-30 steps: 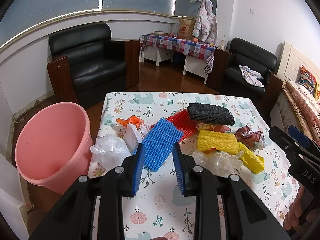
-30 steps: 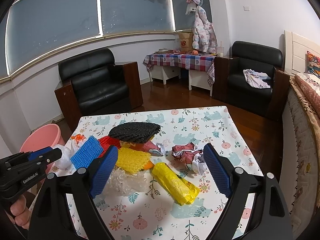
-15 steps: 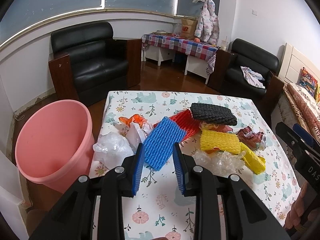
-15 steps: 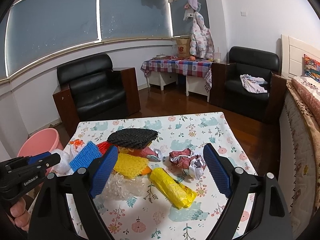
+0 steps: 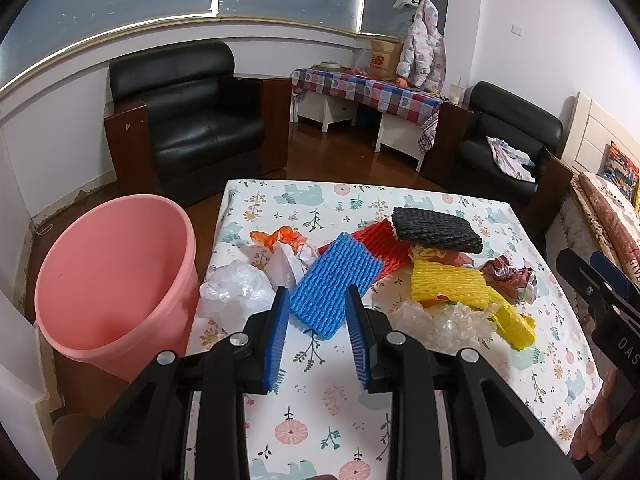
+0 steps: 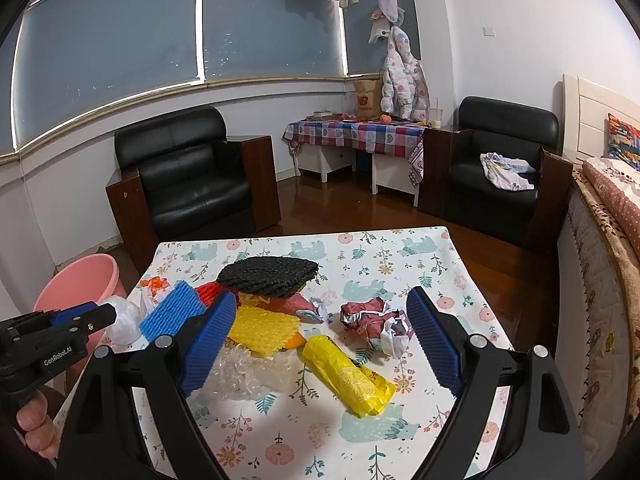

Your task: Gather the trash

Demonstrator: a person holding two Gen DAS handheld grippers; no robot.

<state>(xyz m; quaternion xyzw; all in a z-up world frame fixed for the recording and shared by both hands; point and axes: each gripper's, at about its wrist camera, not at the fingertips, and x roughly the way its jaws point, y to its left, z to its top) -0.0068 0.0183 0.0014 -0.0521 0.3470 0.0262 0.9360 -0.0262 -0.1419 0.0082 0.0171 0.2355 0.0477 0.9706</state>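
A heap of trash lies on the floral tablecloth (image 5: 320,400). It holds a blue foam net (image 5: 336,284), a red one (image 5: 372,240), a black one (image 5: 436,228), a yellow one (image 5: 448,284), clear plastic wrap (image 5: 440,320), a white bag (image 5: 236,292), orange wrap (image 5: 280,238), crumpled maroon paper (image 6: 376,320) and a yellow bag roll (image 6: 348,380). My left gripper (image 5: 316,292) hovers open just short of the blue net, gripping nothing. My right gripper (image 6: 322,296) stands wide open above the yellow net (image 6: 264,328) and the paper.
A pink bucket (image 5: 112,280) stands on the floor by the table's left edge. Black armchairs (image 6: 188,184) and a checked side table (image 6: 356,136) stand beyond the far edge. A bed (image 6: 608,248) runs along the right side. A hand holds each gripper.
The left view has crept slightly toward the heap. Both grippers keep the same opening and nothing on the table has moved.
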